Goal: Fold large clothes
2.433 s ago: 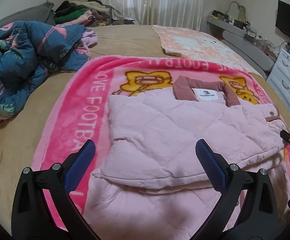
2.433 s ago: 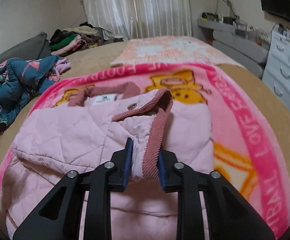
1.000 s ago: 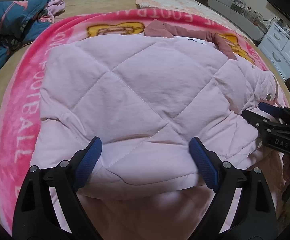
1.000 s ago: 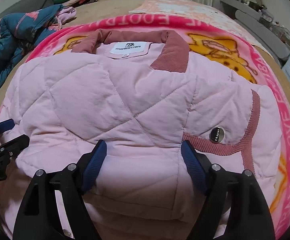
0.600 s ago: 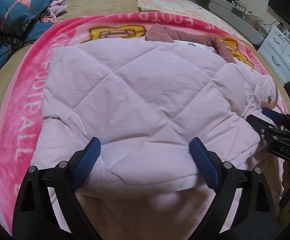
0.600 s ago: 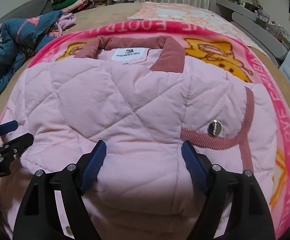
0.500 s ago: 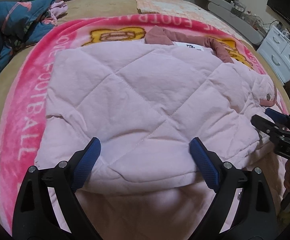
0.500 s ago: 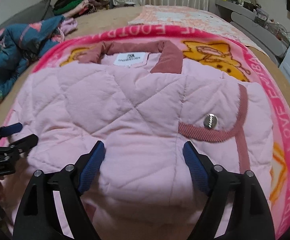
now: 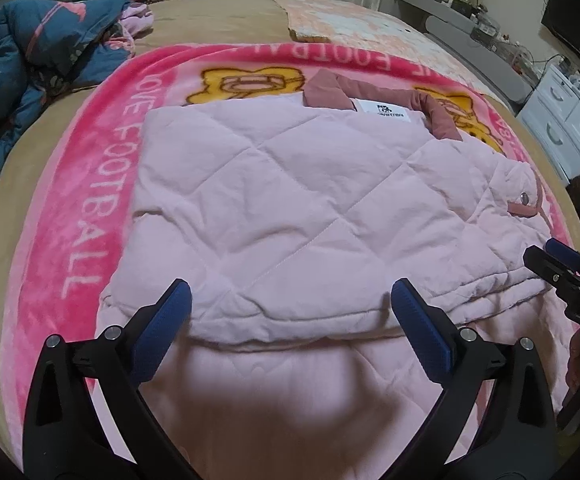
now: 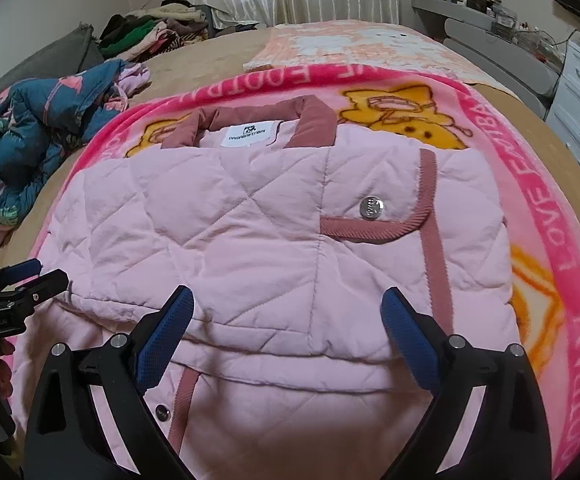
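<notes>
A pink quilted jacket [image 9: 309, 208] [image 10: 250, 240] lies folded on a pink football blanket [image 9: 86, 208] [image 10: 549, 208], with its dusty-rose collar [image 10: 313, 120] and white label at the far end. The folded-over upper layer ends just beyond both grippers. My left gripper [image 9: 290, 294] hovers over the near fold edge on the left side; its jaws are opening and nothing is between them. My right gripper [image 10: 286, 298] hovers over the right side near the snap button [image 10: 371, 207]; its jaws are opening too and hold nothing. Each gripper shows at the edge of the other's view [image 9: 561, 260] [image 10: 22, 276].
A crumpled blue floral quilt [image 9: 30, 60] [image 10: 30, 132] lies on the tan bed at the left. A pile of clothes [image 10: 150, 28] sits at the far left corner, a peach blanket [image 10: 349, 44] beyond the jacket. White drawers [image 9: 565, 120] stand to the right of the bed.
The right gripper let go of the jacket's corduroy edge, which now lies folded over. Both grippers have since pulled back and up from the jacket, and their jaws stand wider.
</notes>
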`<action>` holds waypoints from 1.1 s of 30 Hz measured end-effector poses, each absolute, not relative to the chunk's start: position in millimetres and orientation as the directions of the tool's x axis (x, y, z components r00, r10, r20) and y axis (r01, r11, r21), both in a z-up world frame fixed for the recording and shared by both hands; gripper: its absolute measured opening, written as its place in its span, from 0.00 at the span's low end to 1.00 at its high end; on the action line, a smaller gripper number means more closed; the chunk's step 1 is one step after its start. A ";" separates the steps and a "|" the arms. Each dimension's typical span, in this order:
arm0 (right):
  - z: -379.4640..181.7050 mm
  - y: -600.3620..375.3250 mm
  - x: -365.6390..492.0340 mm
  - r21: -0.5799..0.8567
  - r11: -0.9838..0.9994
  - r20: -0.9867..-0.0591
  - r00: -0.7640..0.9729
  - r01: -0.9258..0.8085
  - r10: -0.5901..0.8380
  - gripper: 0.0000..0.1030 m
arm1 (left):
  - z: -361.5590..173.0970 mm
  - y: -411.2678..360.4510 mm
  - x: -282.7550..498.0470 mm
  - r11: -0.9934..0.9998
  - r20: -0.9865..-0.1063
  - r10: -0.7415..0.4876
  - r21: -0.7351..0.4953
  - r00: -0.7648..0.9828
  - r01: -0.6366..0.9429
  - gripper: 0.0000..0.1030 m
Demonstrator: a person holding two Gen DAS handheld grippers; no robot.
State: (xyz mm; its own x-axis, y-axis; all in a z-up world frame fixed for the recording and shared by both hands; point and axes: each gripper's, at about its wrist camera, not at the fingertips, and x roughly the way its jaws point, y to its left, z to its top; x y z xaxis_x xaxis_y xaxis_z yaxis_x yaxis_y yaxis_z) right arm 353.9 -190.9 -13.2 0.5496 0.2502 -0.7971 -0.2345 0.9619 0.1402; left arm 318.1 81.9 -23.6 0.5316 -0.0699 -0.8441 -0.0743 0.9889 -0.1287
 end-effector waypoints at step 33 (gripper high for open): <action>108.6 -220.9 252.3 0.160 0.943 -0.635 0.702 -0.291 0.324 0.96 | 102.8 70.2 220.7 0.992 -0.696 -0.040 -0.115 0.716 -0.056 0.91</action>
State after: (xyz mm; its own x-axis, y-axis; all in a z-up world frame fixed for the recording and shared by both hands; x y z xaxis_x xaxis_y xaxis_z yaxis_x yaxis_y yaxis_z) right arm 252.3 -220.9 108.6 0.7016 0.3239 -0.6347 -0.2906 0.9433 0.1602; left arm 220.7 70.2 102.8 0.7165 -0.0402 -0.6965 -0.0561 0.9918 -0.1148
